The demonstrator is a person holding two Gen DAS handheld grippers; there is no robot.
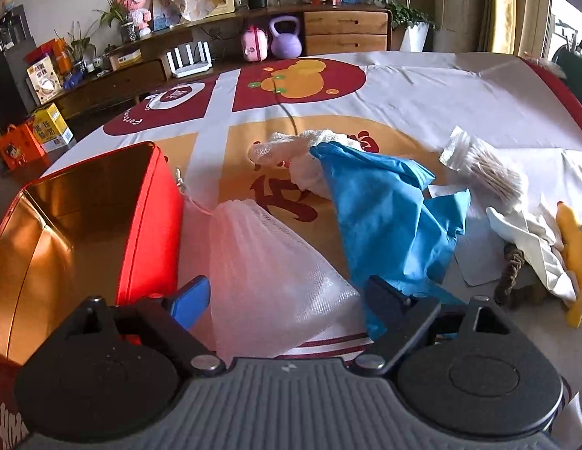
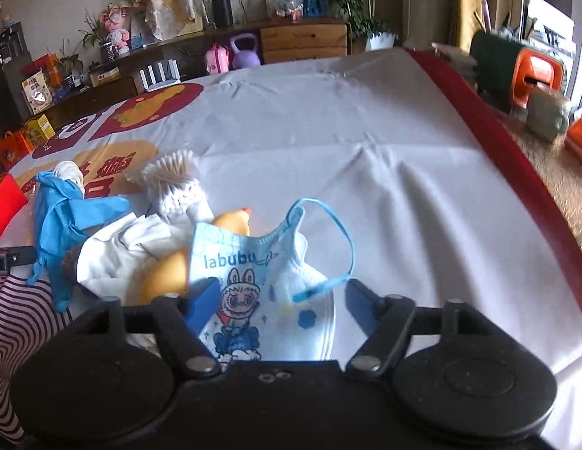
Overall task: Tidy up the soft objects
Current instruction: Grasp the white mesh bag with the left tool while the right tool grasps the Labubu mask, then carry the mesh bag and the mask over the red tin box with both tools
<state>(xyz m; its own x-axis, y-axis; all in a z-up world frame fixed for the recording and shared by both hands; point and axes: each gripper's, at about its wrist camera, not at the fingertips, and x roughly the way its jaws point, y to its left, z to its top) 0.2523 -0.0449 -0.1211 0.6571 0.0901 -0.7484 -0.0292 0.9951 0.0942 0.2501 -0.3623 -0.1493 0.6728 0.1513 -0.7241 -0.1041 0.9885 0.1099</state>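
Note:
My left gripper (image 1: pixel 287 296) is open with a white mesh bag (image 1: pixel 275 262) lying between its fingers, beside an open red tin box (image 1: pixel 84 225) on the left. A blue glove (image 1: pixel 388 217) lies just right of the bag, over a white knitted glove (image 1: pixel 291 150). A packet of cotton swabs (image 1: pixel 482 168) lies further right. My right gripper (image 2: pixel 283 296) is open around a printed "labubu" face mask (image 2: pixel 260 285). A yellow soft duck (image 2: pixel 167 270), a white cloth (image 2: pixel 118 251), the swabs (image 2: pixel 178 180) and the blue glove (image 2: pixel 65 213) lie to its left.
The table carries a white, red and yellow printed cloth (image 2: pixel 366 142) with a red edge (image 2: pixel 516 172). A dark rope piece (image 1: pixel 510 273) lies under the white cloth at the right. A striped fabric (image 2: pixel 17 322) shows at the right view's lower left. A sideboard (image 1: pixel 253 37) stands beyond the table.

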